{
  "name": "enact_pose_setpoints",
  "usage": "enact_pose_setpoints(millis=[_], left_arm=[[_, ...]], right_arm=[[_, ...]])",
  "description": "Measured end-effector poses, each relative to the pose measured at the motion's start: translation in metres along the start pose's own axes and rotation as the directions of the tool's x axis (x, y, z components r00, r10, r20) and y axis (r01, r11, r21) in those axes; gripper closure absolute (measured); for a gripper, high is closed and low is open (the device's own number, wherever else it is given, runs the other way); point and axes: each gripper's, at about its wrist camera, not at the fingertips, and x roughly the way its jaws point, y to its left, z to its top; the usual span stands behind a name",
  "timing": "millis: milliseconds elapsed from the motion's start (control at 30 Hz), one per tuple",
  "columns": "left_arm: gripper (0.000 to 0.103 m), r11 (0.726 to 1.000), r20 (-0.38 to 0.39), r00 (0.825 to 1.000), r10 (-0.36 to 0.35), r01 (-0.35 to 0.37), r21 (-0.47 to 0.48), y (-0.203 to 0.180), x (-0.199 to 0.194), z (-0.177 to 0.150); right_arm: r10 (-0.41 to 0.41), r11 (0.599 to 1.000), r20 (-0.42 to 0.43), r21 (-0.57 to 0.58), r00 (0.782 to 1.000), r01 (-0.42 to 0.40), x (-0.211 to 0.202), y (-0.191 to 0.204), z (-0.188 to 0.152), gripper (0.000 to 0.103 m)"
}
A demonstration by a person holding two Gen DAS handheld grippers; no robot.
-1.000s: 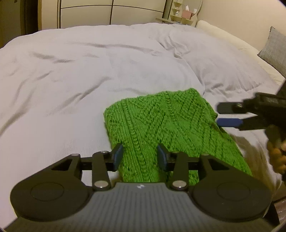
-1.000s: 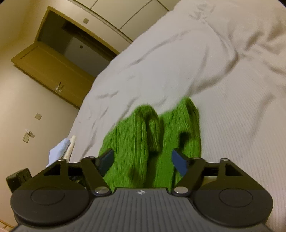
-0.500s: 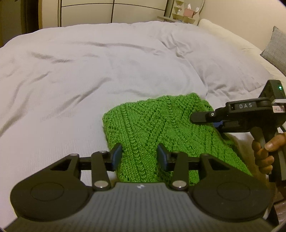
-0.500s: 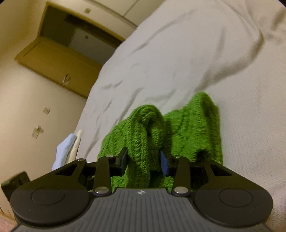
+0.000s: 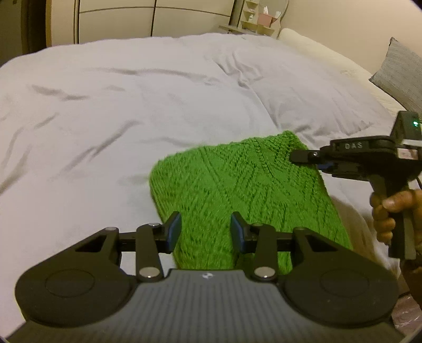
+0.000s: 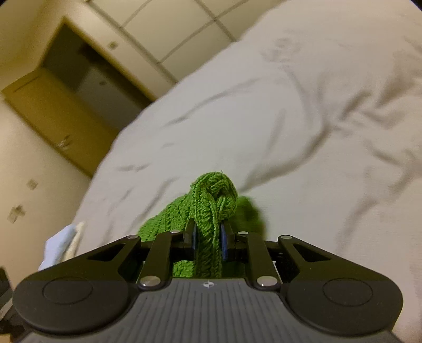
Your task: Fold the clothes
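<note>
A green knitted garment [image 5: 237,190] lies folded into a rough rectangle on the white bed cover [image 5: 132,105]. My left gripper [image 5: 205,232] is open, low over the garment's near edge, with the knit showing between its fingers. My right gripper [image 6: 208,240] is shut on a bunched fold of the green garment [image 6: 211,205] at its far right corner and lifts it a little. The right gripper also shows in the left wrist view [image 5: 306,158], held by a hand at the right.
A grey pillow [image 5: 401,71] lies at the bed's far right. Cupboards [image 5: 113,15] and a small shelf [image 5: 258,18] stand behind the bed. A folded pale blue and white cloth [image 6: 60,245] sits at the bed's left edge, near a wooden door [image 6: 47,110].
My right gripper moved in over the garment's far right corner and shut on a bunch of knit, pulling it up. My left gripper stayed open at the near edge.
</note>
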Motion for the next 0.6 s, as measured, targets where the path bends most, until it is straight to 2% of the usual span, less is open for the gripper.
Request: enact_pose_setpoints(millis=[200,233,300,333,400,467,500,600], left_arm=[[0.069,0.999,-0.002,0.999,0.035,-0.035,0.020,-0.010,0.004,-0.007],[0.068,0.999,-0.003,0.999,0.039,-0.039,0.017,-0.011,0.003,-0.007],[0.068,0.998,-0.005,0.998,0.057,-0.057,0.015,-0.013,-0.002,-0.009],[0.068,0.997,0.007,0.998,0.069,-0.069,0.027,-0.017,-0.008,-0.011],[0.068,0.995,0.035,0.996,0.082,-0.084,0.052,-0.024,-0.022,-0.016],[0.068,0.994,0.052,0.995,0.081,-0.085,0.067,-0.029,-0.034,-0.025],[0.068,0.994,0.055,0.995,0.084,-0.088,0.068,-0.032,-0.040,-0.032],[0.068,0.995,0.056,0.994,0.093,-0.095,0.037,-0.036,-0.053,-0.052]], right_arm=[[0.004,1.000,-0.037,-0.010,0.999,-0.004,0.016,-0.006,-0.004,0.082],[-0.008,1.000,-0.057,-0.024,0.998,0.007,0.019,-0.007,-0.006,0.069],[-0.029,1.000,-0.085,-0.013,0.996,0.028,0.021,-0.013,-0.012,0.054],[-0.035,0.999,-0.085,0.001,0.996,0.035,0.017,-0.016,-0.015,0.053],[-0.029,0.999,-0.036,0.026,0.999,0.030,-0.005,-0.018,-0.023,0.053],[-0.020,0.999,0.004,0.048,1.000,0.020,-0.027,-0.019,-0.034,0.047],[-0.004,0.999,0.004,0.054,1.000,0.004,-0.041,-0.019,-0.044,0.043],[0.044,0.996,-0.002,0.072,0.999,-0.044,-0.080,-0.019,-0.076,0.043]])
